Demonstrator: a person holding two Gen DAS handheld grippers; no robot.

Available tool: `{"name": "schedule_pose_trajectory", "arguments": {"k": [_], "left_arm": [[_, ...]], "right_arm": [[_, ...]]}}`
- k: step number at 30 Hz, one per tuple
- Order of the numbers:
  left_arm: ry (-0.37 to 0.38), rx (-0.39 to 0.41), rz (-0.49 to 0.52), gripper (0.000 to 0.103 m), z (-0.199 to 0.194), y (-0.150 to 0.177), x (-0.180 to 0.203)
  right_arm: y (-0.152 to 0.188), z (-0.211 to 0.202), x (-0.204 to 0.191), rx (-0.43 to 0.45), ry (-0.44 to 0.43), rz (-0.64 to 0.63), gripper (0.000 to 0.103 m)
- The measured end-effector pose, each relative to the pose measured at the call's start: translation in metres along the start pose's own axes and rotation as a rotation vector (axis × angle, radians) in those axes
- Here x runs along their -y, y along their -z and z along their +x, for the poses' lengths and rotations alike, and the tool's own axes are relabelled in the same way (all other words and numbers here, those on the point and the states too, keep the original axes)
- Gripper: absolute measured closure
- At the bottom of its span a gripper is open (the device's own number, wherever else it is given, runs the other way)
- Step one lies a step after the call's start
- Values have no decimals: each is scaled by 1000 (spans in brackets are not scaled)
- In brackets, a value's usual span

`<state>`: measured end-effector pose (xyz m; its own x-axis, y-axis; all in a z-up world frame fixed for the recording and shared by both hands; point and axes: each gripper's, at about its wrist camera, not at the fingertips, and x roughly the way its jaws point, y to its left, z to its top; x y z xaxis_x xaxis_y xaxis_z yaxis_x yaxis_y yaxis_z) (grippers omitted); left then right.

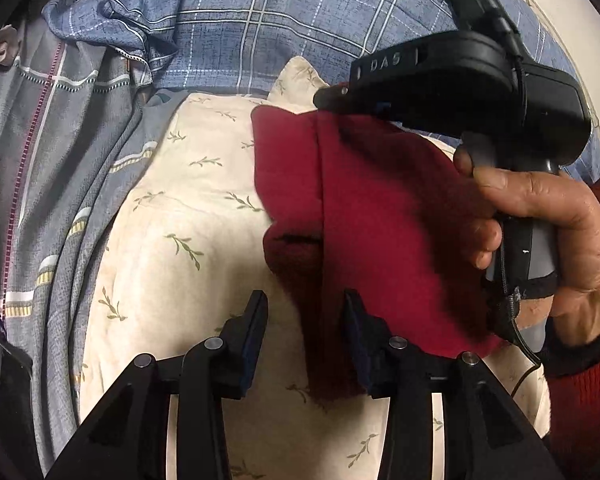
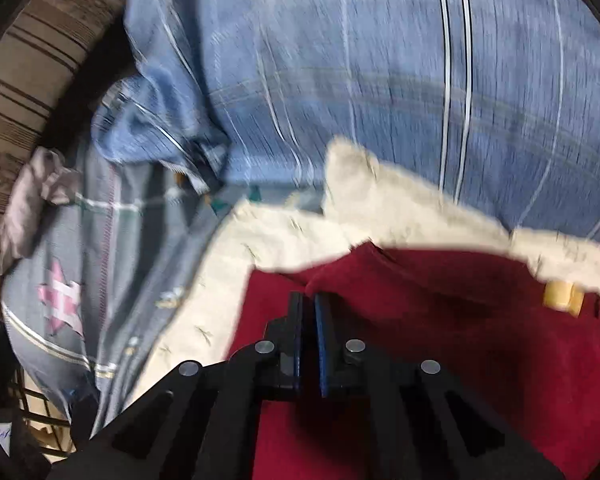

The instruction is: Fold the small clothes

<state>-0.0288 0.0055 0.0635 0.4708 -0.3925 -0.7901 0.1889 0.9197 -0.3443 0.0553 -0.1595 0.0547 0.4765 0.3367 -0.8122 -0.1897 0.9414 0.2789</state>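
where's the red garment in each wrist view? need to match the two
Left wrist: red garment sits centre-right, its upper edge under the right tongs, its lower end reaching between the open left tongs.
Right wrist: red garment fills the lower right, around the closed right tongs.
Shared landmark: the cream leaf-print cloth beneath it.

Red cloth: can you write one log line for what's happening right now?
task: fold small clothes | right gripper: shut on red cloth, lifting an edge | left gripper: open, near cloth | surface: cream quilt
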Motion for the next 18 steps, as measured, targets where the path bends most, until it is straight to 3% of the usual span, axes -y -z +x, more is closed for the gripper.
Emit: {"name": "schedule_pose_trajectory", "arguments": {"k": [2,4,8,12,14,18], "left_arm": [[-12,7,8,63,1,-2,1],[-23,11,15,63,2,-1,2],[-24,11,10,62,2,-1,1],[-26,16,13,61,0,-2,1],[-24,20,11,61,-2,-1,1],[-13,50,-9,58,-9,0,-1]], "right_arm": [[-3,1,0,12,-14,10,98],[-8,17,-2,-4,-10,14,103],[-4,49,-8,-62,-5,22,102],[3,11,-2,-10,-84,46,91],[8,-12,1,28,-70,19,67],[15,-38,13,58,-9,-6,63]]}}
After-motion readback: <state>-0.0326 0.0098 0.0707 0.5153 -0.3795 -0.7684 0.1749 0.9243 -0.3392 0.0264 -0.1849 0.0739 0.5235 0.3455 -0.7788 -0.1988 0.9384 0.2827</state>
